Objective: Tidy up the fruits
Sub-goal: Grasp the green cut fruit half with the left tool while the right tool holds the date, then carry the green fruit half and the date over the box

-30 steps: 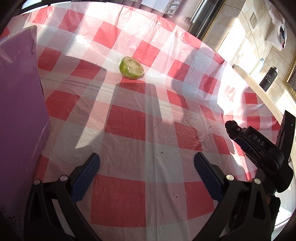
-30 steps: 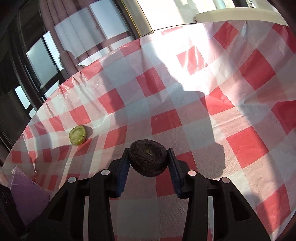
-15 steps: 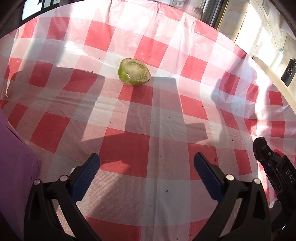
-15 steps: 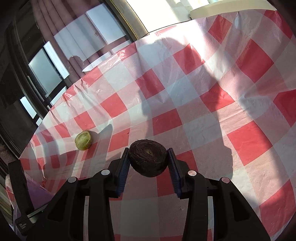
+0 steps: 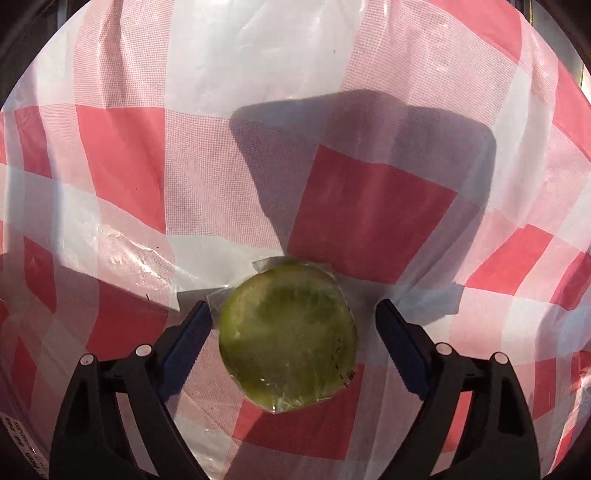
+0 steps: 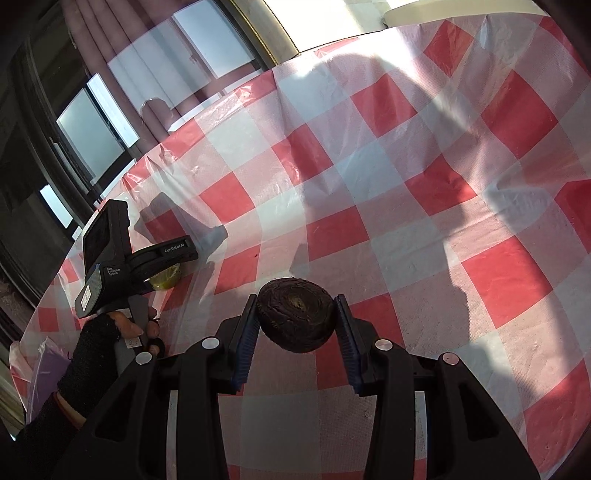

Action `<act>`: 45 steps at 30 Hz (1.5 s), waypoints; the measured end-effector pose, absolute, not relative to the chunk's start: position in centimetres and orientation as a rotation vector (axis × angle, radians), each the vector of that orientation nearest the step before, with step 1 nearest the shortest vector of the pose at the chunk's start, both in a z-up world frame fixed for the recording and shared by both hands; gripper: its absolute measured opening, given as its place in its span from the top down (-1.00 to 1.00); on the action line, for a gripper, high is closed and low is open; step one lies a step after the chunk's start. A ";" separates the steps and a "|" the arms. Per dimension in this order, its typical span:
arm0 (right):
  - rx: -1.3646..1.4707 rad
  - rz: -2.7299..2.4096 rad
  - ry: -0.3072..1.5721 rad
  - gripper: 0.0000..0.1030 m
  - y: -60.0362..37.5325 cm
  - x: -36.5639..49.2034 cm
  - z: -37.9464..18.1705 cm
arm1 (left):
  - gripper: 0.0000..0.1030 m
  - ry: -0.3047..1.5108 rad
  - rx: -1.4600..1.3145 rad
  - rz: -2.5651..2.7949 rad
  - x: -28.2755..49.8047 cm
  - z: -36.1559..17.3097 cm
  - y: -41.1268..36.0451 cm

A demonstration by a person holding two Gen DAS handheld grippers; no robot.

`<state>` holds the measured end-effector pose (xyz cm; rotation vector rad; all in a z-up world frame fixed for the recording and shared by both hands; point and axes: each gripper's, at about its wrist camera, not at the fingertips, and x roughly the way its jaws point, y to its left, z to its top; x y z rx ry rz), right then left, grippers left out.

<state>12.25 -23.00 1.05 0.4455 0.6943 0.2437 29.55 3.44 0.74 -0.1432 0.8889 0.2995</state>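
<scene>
A green fruit half wrapped in clear film (image 5: 288,336) lies cut face up on the red-and-white checked tablecloth (image 5: 369,206). My left gripper (image 5: 291,325) is open, with its blue pads on either side of the fruit and a gap on each side. In the right wrist view the left gripper's body (image 6: 122,254) stands over the fruit, and only a yellow-green edge of the fruit (image 6: 166,278) shows. My right gripper (image 6: 295,321) is shut on a dark brown round fruit (image 6: 295,314) and holds it above the cloth.
A purple box (image 6: 44,365) stands at the table's left edge in the right wrist view. Windows and curtains lie beyond the far table edge. A pale ledge (image 6: 461,11) runs at the back right.
My left gripper has moved forward and down to the green fruit, which now sits between its open fingers. My right gripper still holds the brown fruit, almost unmoved.
</scene>
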 end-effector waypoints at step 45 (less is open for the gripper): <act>0.439 0.222 0.709 0.21 -22.9 12.2 1.1 | -0.14 0.843 -0.196 -0.154 3.1 0.7 -3.4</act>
